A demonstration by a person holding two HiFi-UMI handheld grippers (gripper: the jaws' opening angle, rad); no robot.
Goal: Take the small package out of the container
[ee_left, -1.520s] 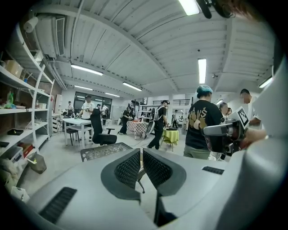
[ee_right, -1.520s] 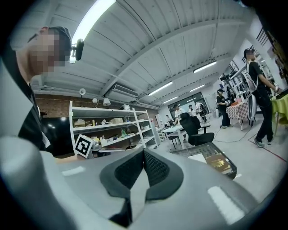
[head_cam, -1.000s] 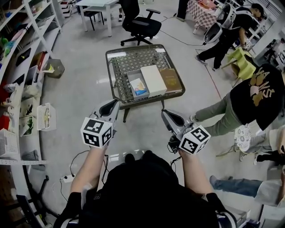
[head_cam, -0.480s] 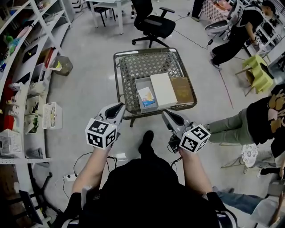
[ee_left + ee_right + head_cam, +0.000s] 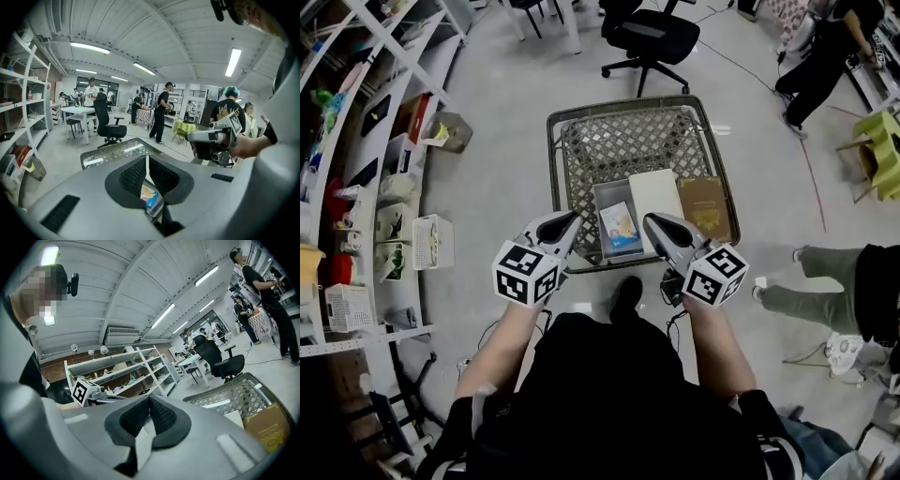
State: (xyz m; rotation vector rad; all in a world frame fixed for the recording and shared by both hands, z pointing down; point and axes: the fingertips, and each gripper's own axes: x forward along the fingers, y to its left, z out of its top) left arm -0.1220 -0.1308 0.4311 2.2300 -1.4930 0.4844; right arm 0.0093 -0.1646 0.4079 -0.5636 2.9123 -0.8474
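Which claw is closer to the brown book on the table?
Right. The right claw sits just left of the brown book, by the white box; the left claw is farther left, past the grey container.

One small package (image 5: 620,227), perhaps flat, in container (image 5: 604,195)

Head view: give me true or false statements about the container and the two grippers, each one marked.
1. The small package lies in the grey container. True.
2. The left gripper is shut on the package. False: its jaws are together with nothing between them.
3. A white box lies right beside the container. True.
4. The brown book lies left of the container. False: it lies right of the white box.
5. The right gripper is wide open. False: its jaws are together.
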